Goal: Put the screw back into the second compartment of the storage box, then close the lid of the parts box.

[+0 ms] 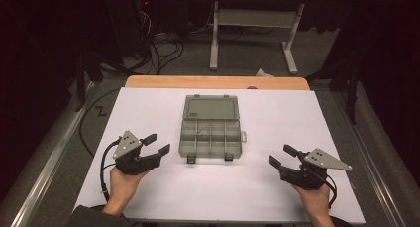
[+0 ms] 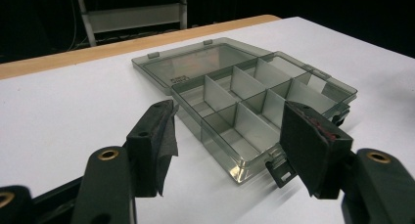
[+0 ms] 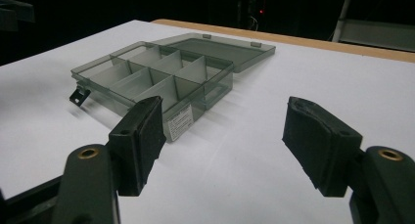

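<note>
High view, box: a smoky-grey translucent plastic compartment box [image 1: 211, 138] lies in the middle of the white table sheet [image 1: 277, 113], its lid [image 1: 211, 108] folded flat away from the person.
High view, left gripper [image 1: 157, 144]: jaws apart, nothing between them, resting near the box's near left corner.
High view, right gripper [image 1: 281, 155]: jaws apart and empty, well apart from the box; bare sheet lies between.
High view, edges: a wooden strip [image 1: 218, 82] borders the far side of the sheet.
Left gripper view: the box [image 2: 254, 111] sits just beyond the parted pads [image 2: 161, 136]; a black latch [image 2: 279, 172] hangs at its near corner.
Right gripper view: the box [image 3: 156, 79] lies left of centre, a white label [image 3: 180, 122] on its near wall; open sheet [image 3: 303, 77] ahead and to the right.
</note>
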Tool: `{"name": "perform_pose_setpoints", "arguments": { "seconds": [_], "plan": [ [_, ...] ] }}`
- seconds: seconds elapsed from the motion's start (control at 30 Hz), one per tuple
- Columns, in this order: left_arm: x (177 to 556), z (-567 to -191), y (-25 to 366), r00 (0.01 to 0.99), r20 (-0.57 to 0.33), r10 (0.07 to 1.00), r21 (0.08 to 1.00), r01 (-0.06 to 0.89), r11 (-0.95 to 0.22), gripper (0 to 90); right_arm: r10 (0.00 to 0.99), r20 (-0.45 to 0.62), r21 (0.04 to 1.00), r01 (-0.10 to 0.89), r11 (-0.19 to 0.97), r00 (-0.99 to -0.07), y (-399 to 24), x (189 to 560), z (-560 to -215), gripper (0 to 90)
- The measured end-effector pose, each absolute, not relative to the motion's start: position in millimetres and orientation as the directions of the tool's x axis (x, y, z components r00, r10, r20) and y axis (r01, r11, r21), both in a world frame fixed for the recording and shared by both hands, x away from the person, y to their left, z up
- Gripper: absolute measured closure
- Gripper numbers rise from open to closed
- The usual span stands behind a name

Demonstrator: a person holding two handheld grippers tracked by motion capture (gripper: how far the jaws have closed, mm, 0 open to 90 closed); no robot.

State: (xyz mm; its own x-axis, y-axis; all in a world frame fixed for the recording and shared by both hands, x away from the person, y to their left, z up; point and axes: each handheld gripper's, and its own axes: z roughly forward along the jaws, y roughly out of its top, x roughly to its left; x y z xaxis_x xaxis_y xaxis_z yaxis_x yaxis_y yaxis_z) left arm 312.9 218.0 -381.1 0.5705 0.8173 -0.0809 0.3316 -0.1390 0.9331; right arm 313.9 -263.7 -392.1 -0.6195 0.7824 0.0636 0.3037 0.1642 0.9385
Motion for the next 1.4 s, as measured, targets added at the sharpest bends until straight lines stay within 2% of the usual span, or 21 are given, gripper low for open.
{"name": "perform_pose_setpoints", "arguments": {
  "seconds": [0.3, 0.93, 1.4],
  "plan": [
    [310, -385, 214, 0.580, -0.064, 0.812, 0.940, 0.307, -0.145, 37.0, 0.797, 0.061, 0.941, 0.302, 0.155, -0.601, -266, 313, -392, 30.8],
    [319, -388, 207, 0.592, -0.071, 0.803, 0.912, 0.365, -0.188, 36.4, 0.800, 0.059, 0.942, 0.298, 0.153, -0.597, -267, 309, -392, 31.0],
    [345, -373, 198, 0.595, -0.107, 0.797, 0.869, 0.446, -0.216, 33.6, 0.804, 0.071, 0.941, 0.307, 0.142, -0.591, -265, 313, -391, 30.0]
  ]
}}
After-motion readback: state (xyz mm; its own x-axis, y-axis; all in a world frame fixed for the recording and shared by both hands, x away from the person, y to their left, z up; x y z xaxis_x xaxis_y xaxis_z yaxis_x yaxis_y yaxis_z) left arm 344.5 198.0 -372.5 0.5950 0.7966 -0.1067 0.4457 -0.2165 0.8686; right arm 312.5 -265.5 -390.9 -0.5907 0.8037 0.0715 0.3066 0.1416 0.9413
